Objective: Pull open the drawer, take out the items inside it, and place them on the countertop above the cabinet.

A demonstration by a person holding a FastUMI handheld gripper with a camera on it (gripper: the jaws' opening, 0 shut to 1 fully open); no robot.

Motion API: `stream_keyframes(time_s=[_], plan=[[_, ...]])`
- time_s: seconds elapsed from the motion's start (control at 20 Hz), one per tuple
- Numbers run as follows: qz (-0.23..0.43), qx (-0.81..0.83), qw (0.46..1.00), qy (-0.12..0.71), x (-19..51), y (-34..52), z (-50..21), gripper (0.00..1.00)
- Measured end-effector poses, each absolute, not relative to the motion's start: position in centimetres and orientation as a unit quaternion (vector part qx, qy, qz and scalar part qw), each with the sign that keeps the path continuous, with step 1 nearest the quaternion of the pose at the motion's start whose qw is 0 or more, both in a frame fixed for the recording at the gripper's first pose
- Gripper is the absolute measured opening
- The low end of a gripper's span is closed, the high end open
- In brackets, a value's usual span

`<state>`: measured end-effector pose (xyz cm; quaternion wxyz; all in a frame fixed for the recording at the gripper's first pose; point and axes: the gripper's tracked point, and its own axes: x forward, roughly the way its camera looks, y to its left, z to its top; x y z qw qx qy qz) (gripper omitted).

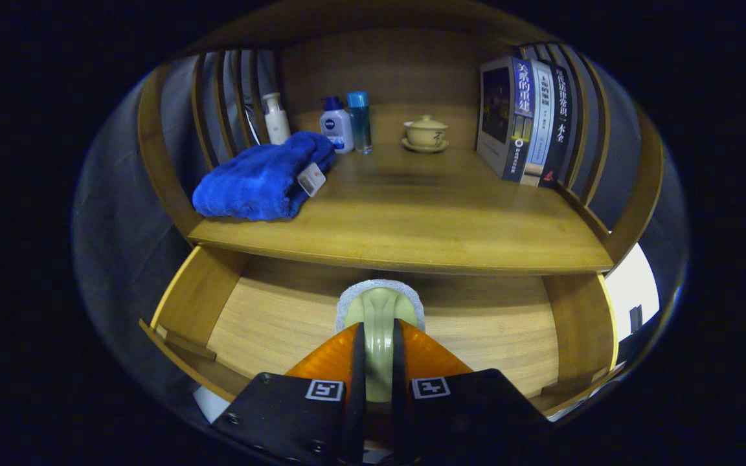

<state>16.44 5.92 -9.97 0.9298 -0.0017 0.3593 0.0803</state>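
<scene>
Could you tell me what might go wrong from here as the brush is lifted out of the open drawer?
1. The gripper clamps only the brush's thin handle, so it may swivel or slip.
2. The brush head sits just below the countertop's front edge and could catch on it.
3. The blue towel and bottles crowd one side of the countertop.

I read "关系的重建" on the spine of a book [520, 97] at 1 o'clock beyond the fingers [331, 362], which clamp a brush [379, 310] and bear square coded markers.
</scene>
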Motion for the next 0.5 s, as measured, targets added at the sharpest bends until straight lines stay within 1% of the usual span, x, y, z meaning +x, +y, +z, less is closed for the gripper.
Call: stream_keyframes(time_s=[0.3,0.5], plan=[[0.095,0.006,0.945,0.312,14.7,5.8,-4.7,0.25],[0.100,0.015,0.959,0.265,15.4,5.9,-0.1,0.25]])
